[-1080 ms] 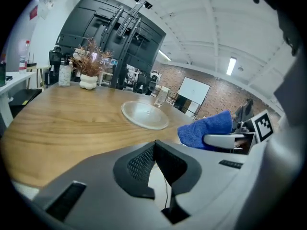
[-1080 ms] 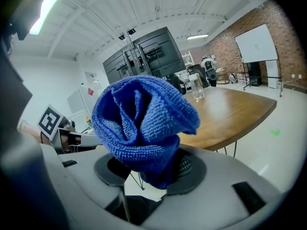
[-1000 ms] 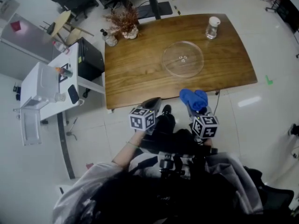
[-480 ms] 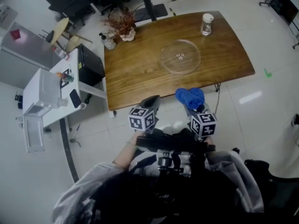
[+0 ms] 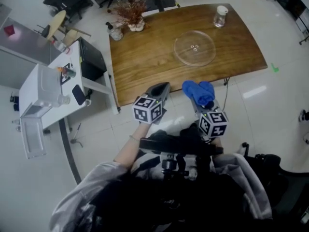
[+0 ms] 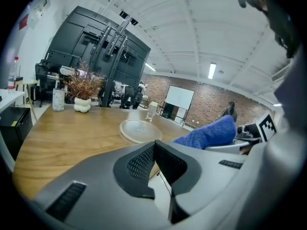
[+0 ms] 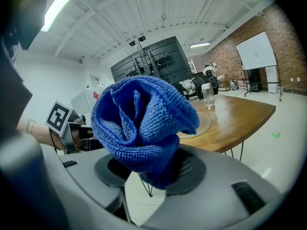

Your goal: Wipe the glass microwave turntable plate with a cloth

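The clear glass turntable plate (image 5: 194, 48) lies flat on the wooden table (image 5: 145, 66), right of its middle; it also shows in the left gripper view as a pale disc (image 6: 139, 130). My right gripper (image 5: 199, 102) is shut on a bunched blue cloth (image 5: 198, 92), held off the table's near edge over the floor. In the right gripper view the blue cloth (image 7: 142, 125) fills the space between the jaws. My left gripper (image 5: 161, 92) is shut and holds nothing, also just short of the table's near edge.
A glass jar (image 5: 220, 15) with a white lid stands at the table's far right corner. A dried plant in a white vase (image 5: 132, 12) and a small bottle (image 5: 115, 33) sit at the far left. A white side cabinet (image 5: 53, 88) stands left of the table.
Both grippers have stayed side by side near the table's front edge while the head view shifted; the table and plate now sit slightly nearer and more to the right.
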A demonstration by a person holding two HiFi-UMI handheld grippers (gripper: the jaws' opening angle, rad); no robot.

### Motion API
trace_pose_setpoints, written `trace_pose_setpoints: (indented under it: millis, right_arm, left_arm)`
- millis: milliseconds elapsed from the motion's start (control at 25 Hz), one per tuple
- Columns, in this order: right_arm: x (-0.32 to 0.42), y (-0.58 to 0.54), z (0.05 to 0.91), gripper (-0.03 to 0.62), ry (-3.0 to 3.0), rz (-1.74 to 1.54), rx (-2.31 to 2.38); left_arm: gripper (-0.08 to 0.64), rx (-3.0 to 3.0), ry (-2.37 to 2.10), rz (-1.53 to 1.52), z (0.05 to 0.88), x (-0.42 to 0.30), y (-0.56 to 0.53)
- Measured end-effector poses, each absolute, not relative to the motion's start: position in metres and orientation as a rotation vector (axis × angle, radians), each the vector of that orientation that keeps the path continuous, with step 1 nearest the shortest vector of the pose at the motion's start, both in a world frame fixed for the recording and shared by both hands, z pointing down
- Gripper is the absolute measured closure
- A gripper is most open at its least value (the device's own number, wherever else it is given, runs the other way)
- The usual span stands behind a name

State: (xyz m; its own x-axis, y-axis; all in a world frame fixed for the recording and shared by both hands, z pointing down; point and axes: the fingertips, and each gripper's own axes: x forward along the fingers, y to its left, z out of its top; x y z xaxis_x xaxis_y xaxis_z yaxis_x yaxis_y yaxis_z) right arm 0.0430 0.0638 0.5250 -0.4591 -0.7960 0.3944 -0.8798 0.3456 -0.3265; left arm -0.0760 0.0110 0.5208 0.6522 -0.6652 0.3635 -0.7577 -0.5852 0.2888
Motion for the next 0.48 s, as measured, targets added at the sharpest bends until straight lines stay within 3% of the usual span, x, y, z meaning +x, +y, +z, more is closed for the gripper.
trace_pose_setpoints:
  millis: [480]
  right_arm:
    - [-0.040, 0.098, 0.529, 0.411, -2.384, 0.770, 1.548]
  left_arm:
    - [0.560, 2.504, -1.019, 0.201, 0.507, -0.149, 0.036]
